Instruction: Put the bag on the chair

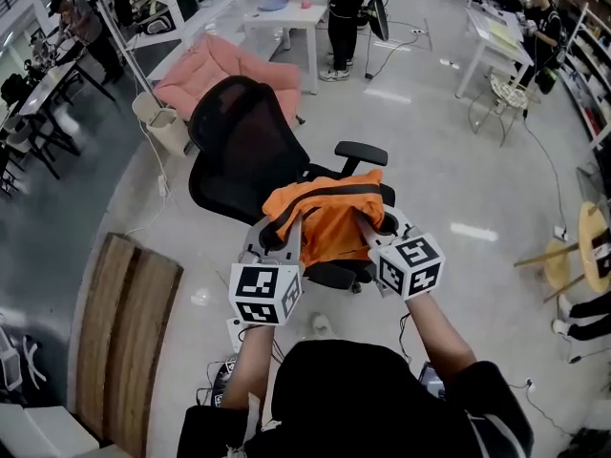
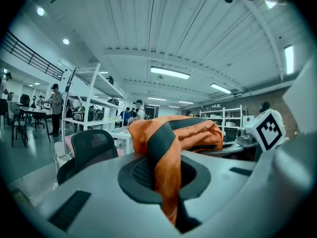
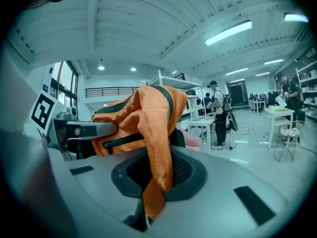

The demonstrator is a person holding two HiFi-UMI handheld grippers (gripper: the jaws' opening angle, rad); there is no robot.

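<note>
Pink cushion at eleven o'clock, white table at twelve with a standing person beside it, wire chair at two, round wooden stool at three, wooden boards low at eight.

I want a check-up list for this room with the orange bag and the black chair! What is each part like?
Surface: grey shiny floor.
Job's things: orange bag held up over the black chair; cannot tell whether it touches the seat.
Clutter: wooden boards, pink cushion, white bin.
Grippers: left gripper and right gripper are each shut on the bag's fabric.
Cables: thin cable trailing across the floor; a tangle by the person's feet.
Surroundings: white table, white shelves, a standing person and others at desks.
</note>
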